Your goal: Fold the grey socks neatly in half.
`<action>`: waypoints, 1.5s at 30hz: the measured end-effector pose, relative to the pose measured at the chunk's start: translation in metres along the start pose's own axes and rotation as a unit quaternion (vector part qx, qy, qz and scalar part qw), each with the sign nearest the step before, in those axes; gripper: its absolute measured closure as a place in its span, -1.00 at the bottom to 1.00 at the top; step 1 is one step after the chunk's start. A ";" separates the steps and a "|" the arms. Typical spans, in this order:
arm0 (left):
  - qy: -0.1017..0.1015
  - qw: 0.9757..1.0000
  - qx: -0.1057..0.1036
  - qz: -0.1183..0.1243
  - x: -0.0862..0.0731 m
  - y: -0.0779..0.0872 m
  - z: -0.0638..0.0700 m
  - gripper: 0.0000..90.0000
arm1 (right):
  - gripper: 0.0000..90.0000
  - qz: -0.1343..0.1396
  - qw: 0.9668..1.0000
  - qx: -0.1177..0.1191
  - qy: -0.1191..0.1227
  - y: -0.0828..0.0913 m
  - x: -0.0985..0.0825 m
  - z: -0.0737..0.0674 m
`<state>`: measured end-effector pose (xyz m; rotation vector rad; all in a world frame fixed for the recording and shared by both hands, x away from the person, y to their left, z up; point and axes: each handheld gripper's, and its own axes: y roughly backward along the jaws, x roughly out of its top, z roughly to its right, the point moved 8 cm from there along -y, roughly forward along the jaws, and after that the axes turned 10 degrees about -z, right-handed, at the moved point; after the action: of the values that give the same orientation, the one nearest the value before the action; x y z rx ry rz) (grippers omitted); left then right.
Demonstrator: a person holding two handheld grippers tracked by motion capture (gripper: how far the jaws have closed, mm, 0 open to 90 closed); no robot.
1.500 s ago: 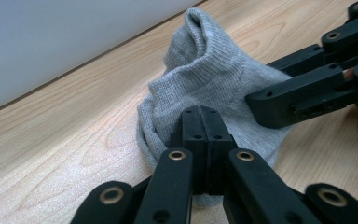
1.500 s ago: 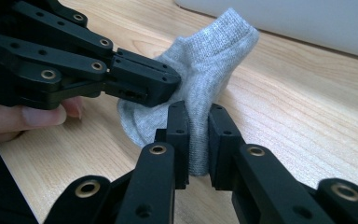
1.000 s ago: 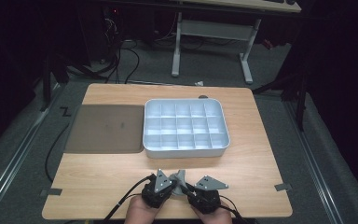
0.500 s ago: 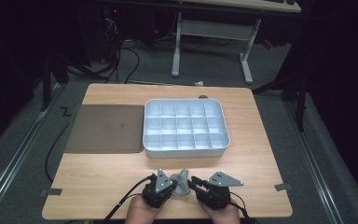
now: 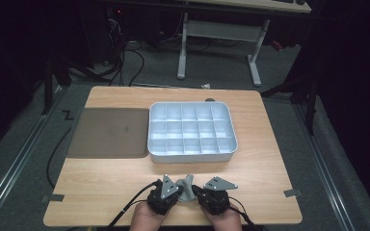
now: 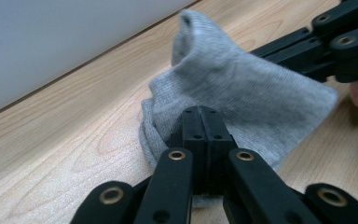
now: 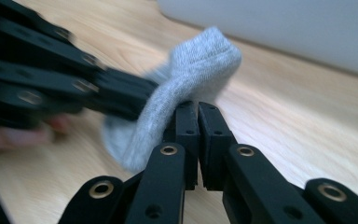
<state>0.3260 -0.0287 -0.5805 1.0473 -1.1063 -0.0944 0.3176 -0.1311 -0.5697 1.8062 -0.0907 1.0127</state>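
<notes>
Here, both grippers, left [image 6: 200,154] and right [image 7: 193,140], are pinching a soft, light grey sock [image 6: 242,93] by opposite edges, the right one's jaws having just been closing.

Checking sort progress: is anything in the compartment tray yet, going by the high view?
No, every compartment of the tray looks bare, and the grey sock sits on the table in front of it.
</notes>
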 end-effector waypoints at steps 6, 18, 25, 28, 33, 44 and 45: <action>-0.003 1.000 -0.001 0.002 0.001 -0.001 0.003 0.99 | 0.96 0.014 1.000 0.006 0.012 0.002 0.005 -0.011; 0.045 0.997 -0.044 0.050 0.007 0.011 -0.004 0.71 | 0.91 0.015 1.000 -0.009 0.000 0.005 0.002 0.001; 0.060 0.993 -0.038 0.089 0.012 0.031 -0.014 0.61 | 0.90 0.012 1.000 -0.009 -0.001 0.004 0.001 0.001; 0.067 0.993 -0.025 0.093 0.011 0.041 -0.023 0.68 | 0.90 0.011 1.000 -0.008 -0.001 0.004 0.001 0.001; 0.079 0.996 0.011 0.033 -0.011 0.037 -0.040 0.77 | 0.88 0.012 1.000 -0.006 0.001 0.004 0.001 0.001; 0.065 0.998 -0.005 -0.011 -0.023 0.023 -0.025 0.80 | 0.88 0.011 1.000 -0.003 0.003 0.004 0.000 -0.002; 0.060 0.998 -0.006 -0.012 -0.022 0.022 -0.023 0.81 | 0.88 0.013 1.000 -0.003 0.004 0.004 0.001 -0.002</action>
<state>0.3236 0.0095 -0.5808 1.0418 -0.9841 -0.0561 0.3148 -0.1308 -0.5659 1.7988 -0.1112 1.0368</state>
